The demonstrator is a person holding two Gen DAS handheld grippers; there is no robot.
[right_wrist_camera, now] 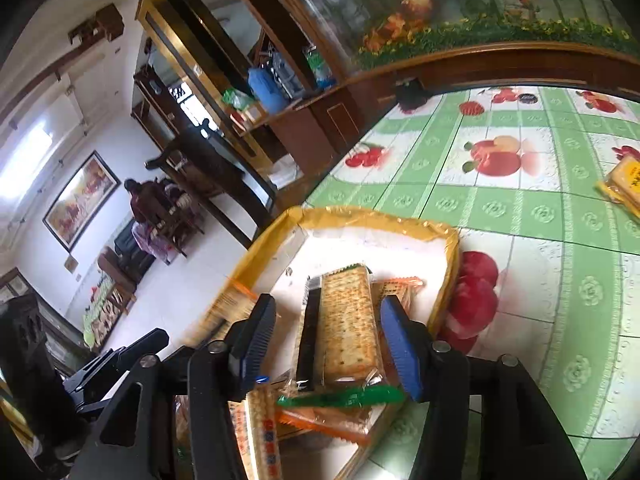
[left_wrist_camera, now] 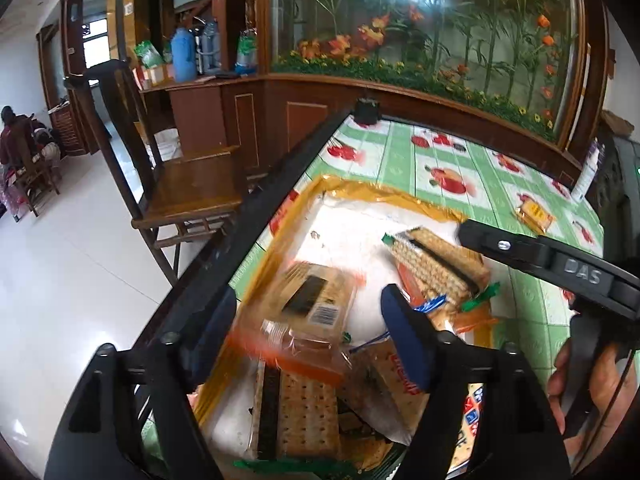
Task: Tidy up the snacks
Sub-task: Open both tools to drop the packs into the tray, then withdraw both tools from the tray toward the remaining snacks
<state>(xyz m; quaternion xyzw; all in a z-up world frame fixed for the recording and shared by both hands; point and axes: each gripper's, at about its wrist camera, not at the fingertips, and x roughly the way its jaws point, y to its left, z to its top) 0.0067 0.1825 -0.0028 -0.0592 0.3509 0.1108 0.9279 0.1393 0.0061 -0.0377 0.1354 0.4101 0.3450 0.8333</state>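
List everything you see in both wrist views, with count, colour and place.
box: one, white inside, yellow-taped rim, near table edge
cracker packets: several, tan with green, orange or blue ends, piled in the box
loose cracker packet: one, yellow-orange, on the cloth away from the box
tablecloth: one, green and white with red fruit, covering the table
chair: one, brown wood, beside the table
thermos: one, blue, on the wooden counter
left gripper: black, blue pads, open over the box
right gripper: black, blue pads, open over the packets

Fruit-print table [right_wrist_camera: 500,200] (snack box [right_wrist_camera: 376,216], stray packet [right_wrist_camera: 626,180])
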